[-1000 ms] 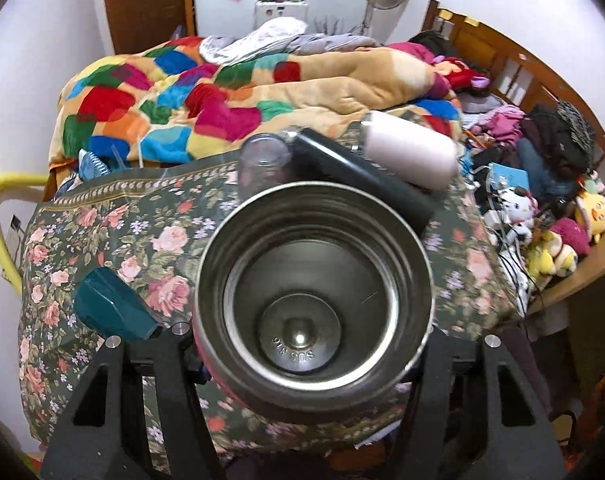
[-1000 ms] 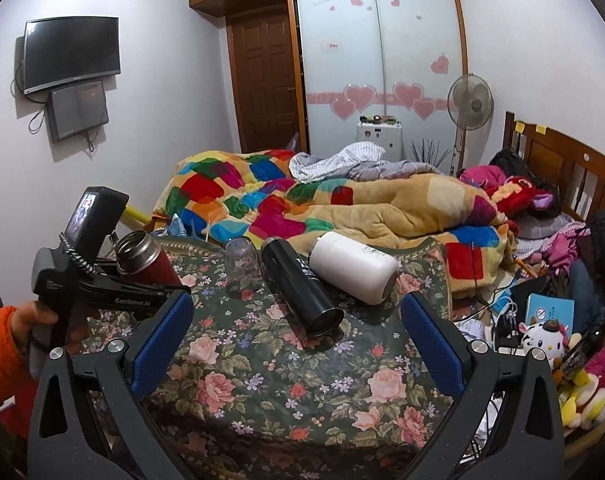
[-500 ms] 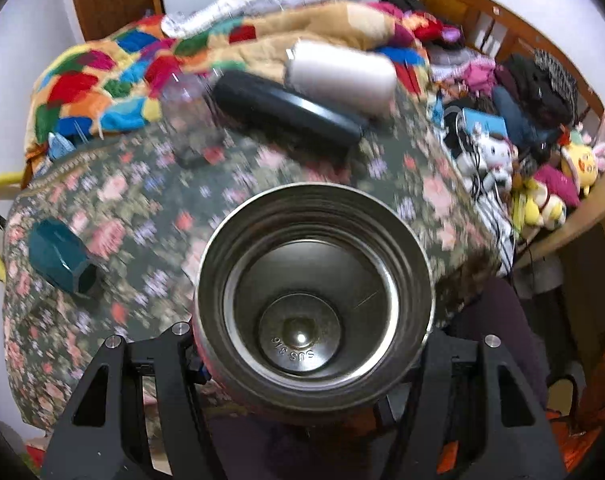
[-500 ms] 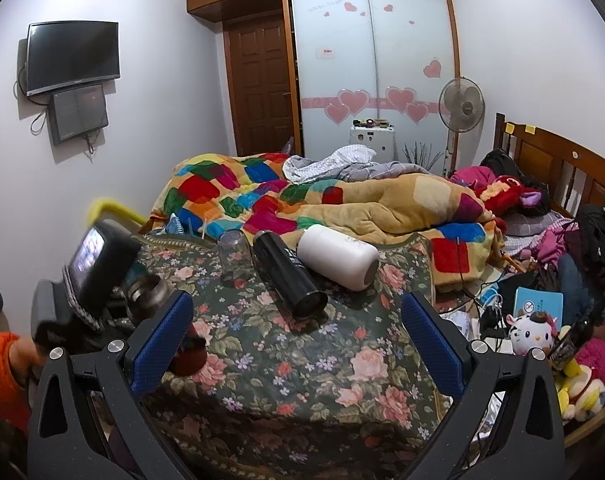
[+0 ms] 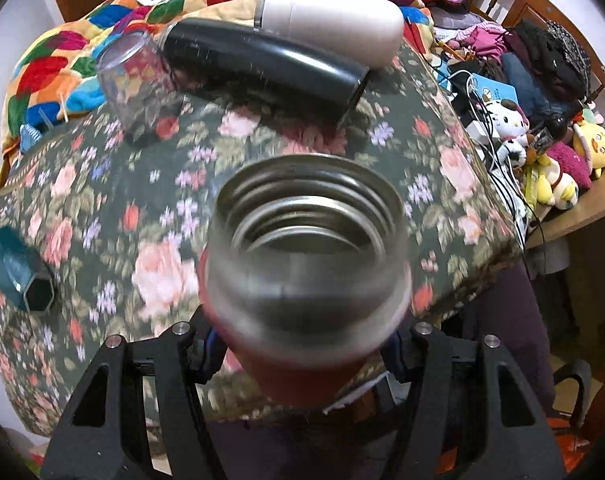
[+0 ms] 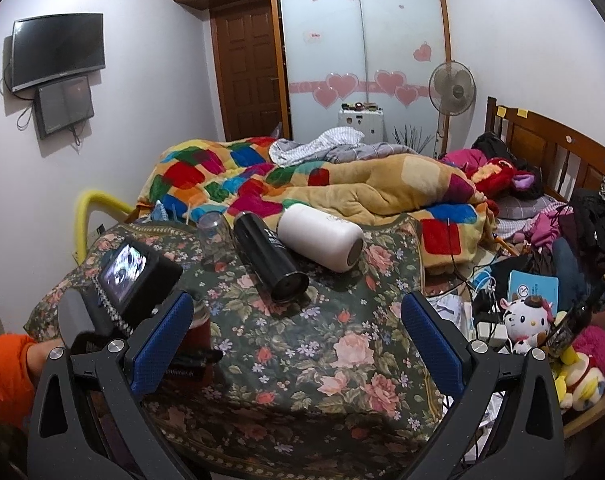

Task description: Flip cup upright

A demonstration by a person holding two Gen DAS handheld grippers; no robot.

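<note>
Floral cloth over the desk [image 5: 102, 216], dark green with pink roses, spread wide below both cameras, bed with patchwork quilt [image 6: 238, 184] behind. On the far part of the cloth: white flask [image 5: 330, 20] lying on its side, touching black flask [image 5: 262, 64] also on its side; clear glass [image 5: 130, 80] standing mouth down just beside the black one; teal lid [image 5: 18, 276] well apart near the left edge. Steel-mouthed red cup [image 5: 306, 264] pinched at its red body between the jaws of the left gripper [image 5: 302, 356], mouth turned toward the camera and up, threads inside the rim visible, blurred by motion. Whether the base touches the cloth: cannot tell, hidden under the cup itself. Probably the setting-down step, the turn-over nearly complete; next move likely calls for lowering until the base sits flat on the cloth, well short of the near edge, then spreading the jaws without tipping the cup on the soft fabric. Left gripper low at the near left of the desk in the right wrist view, camera block on top, orange-sleeved arm behind it, tilted steeply downward. Right gripper [image 6: 298, 336] held back and above the near edge, level, jaws spread wide with blue pads [image 6: 162, 336] bare, holding nothing.
</note>
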